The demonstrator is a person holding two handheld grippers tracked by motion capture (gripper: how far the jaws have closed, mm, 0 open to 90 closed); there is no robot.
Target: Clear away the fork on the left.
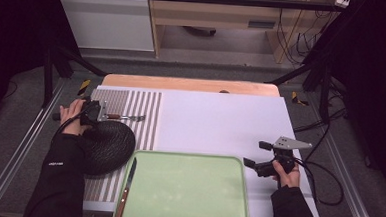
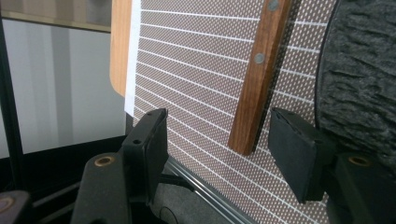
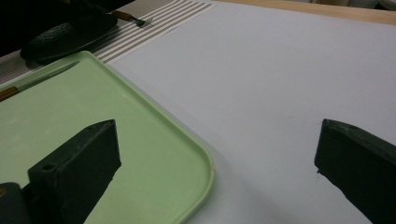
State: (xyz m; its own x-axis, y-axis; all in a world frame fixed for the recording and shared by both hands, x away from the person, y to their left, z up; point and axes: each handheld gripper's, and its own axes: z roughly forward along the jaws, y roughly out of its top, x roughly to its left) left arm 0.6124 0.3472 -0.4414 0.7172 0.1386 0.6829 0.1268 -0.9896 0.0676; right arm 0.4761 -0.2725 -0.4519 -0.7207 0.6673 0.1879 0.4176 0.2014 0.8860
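Left gripper (image 1: 104, 116): held in the person's left hand (image 1: 72, 113) at the far left of the table, over a striped placemat (image 1: 141, 111). Its jaws stand partly apart. In the left gripper view the wooden handle of a fork (image 2: 259, 74) lies in the gap between the two black pads, nearer one pad than the other, with placemat visible on both sides of the wood. The pads do not press on it.

Fork: lies flat on the striped placemat, just beyond a dark round plate (image 1: 106, 146). Its long axis runs left to right across the table. The wooden handle end sits at the left gripper; the metal tines (image 1: 138, 118) point right, toward the middle of the table. Whether the handle touches the nearer pad is hard to tell from this angle.

Dark plate: rests on the placemat, just beside the fork handle and partly under the person's left forearm.

Green tray (image 1: 186, 191): sits at the near middle edge of the table; a knife (image 1: 125, 190) with a wooden handle lies along its left rim.

Right gripper (image 1: 258, 157): held in the person's right hand (image 1: 286, 173) to the right of the tray, above bare white tabletop (image 1: 220, 125). Its jaws are wide apart with nothing between them.
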